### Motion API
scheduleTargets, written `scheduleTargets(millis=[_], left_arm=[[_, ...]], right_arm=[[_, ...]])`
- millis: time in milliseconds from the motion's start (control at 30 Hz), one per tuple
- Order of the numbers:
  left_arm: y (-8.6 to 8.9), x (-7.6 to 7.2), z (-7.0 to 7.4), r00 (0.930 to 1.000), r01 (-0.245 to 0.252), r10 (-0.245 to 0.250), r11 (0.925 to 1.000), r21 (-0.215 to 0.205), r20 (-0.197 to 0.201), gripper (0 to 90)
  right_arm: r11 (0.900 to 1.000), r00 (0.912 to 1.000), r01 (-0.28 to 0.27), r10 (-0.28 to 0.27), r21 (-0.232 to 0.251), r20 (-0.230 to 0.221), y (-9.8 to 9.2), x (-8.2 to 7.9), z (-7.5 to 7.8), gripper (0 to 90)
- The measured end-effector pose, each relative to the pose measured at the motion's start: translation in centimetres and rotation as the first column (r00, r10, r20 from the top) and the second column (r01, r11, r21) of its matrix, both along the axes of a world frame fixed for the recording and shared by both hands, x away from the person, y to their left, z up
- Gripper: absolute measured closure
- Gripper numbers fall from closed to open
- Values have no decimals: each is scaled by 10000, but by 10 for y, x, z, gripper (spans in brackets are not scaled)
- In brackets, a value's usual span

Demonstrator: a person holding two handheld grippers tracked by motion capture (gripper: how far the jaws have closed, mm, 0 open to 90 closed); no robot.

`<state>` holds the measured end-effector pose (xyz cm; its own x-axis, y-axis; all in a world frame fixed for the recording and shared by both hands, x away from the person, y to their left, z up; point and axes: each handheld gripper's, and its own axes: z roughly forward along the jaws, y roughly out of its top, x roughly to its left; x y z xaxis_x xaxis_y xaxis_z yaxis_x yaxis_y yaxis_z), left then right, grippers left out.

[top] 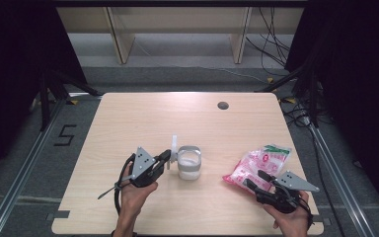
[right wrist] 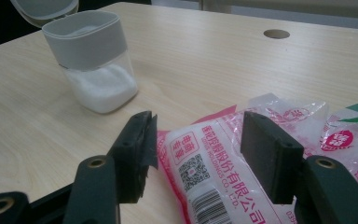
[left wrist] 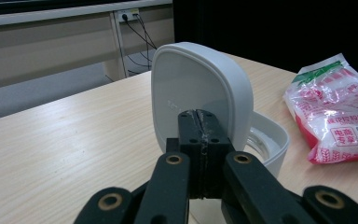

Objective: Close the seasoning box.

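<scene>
Standing mid-table, the jar (top: pixel 189 165) holds white granules, its hinged lid (left wrist: pixel 198 98) raised. Left gripper (top: pixel 166 159) is closed tight just beside the lid; a nudge could tip the jar. Right gripper (right wrist: pixel 196 154) straddles the bag (right wrist: pixel 223 172), jaws apart, not pinching; bag may slip.
</scene>
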<state>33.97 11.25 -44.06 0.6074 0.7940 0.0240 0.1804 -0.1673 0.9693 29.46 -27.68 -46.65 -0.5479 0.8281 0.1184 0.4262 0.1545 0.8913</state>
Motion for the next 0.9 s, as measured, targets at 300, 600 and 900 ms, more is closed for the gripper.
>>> scheduleTargets(millis=[300,600,900], left_arm=[[-14,-1,3,9977,512,-524,9983,268,433,879],[-5,-10,7,9966,813,-812,9967,-74,125,679],[-7,-20,-8,9950,950,-964,9943,-487,-262,449]], right_arm=[[9999,9994,-128,130,-74,320,-3,3,0,447],[9999,10000,-11,11,124,23,1,0,0,446],[9994,9990,-329,332,-118,304,1,2,0,435]])
